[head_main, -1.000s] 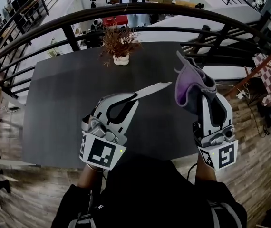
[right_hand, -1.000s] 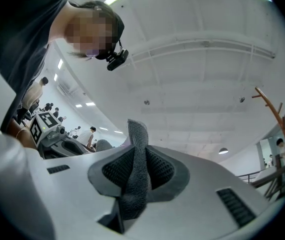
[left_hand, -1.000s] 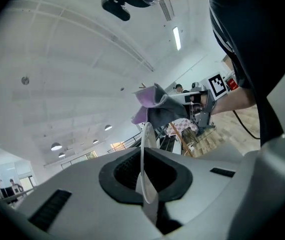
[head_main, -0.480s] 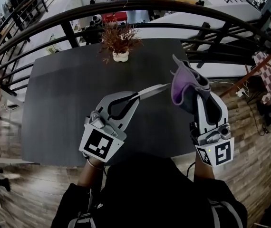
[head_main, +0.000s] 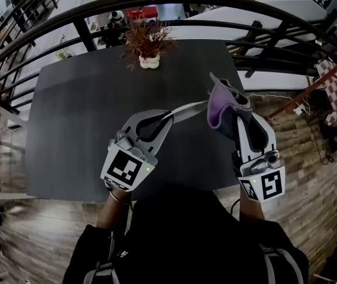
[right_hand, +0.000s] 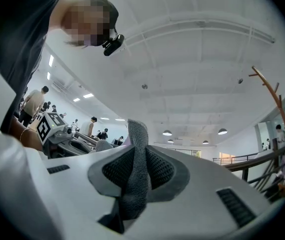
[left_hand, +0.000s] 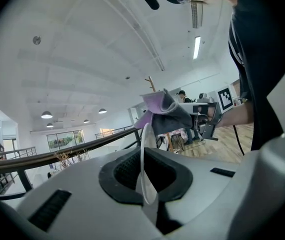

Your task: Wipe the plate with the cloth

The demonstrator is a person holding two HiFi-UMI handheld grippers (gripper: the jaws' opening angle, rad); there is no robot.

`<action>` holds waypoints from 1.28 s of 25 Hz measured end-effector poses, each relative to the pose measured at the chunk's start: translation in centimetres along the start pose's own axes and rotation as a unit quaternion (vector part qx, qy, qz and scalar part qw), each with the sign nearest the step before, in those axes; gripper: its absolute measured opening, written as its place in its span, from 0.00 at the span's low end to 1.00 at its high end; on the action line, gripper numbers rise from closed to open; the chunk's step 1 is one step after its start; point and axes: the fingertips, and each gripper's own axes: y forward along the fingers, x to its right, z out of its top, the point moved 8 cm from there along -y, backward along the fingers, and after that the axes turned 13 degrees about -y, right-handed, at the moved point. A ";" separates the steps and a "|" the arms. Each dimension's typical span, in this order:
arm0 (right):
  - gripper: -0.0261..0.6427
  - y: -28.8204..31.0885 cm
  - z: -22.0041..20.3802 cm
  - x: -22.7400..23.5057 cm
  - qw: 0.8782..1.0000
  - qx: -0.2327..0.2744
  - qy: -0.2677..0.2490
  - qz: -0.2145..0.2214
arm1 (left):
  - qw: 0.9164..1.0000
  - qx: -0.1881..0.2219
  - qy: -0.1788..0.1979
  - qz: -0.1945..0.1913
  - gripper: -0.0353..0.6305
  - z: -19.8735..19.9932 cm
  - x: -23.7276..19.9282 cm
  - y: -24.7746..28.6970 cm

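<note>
My left gripper (head_main: 161, 122) is shut on the rim of a thin white plate (head_main: 187, 110), held edge-on above the dark table (head_main: 74, 111). In the left gripper view the plate (left_hand: 143, 154) stands upright between the pads. My right gripper (head_main: 241, 118) is shut on a purple and grey cloth (head_main: 226, 101), which bunches above its jaws. The plate's far edge reaches the cloth's left side; whether they touch I cannot tell. In the right gripper view the grey cloth (right_hand: 136, 164) fills the gap between the jaws, with the left gripper (right_hand: 57, 130) off to the left.
A small white pot with dried reddish twigs (head_main: 149, 47) stands at the table's far edge. A curved black railing (head_main: 174, 2) runs behind the table. Wooden floor (head_main: 310, 176) lies to the right, and people sit at desks far beyond.
Both grippers have sunk a little, keeping the plate and the cloth. The cloth has drawn in towards the plate's far edge, and the left gripper has rolled slightly.
</note>
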 end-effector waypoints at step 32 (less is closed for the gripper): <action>0.13 -0.5 -5.1 -2.6 0.994 -0.093 0.036 0.038 | 0.982 -0.159 -0.102 -0.023 0.07 -12.7 -1.5 3.6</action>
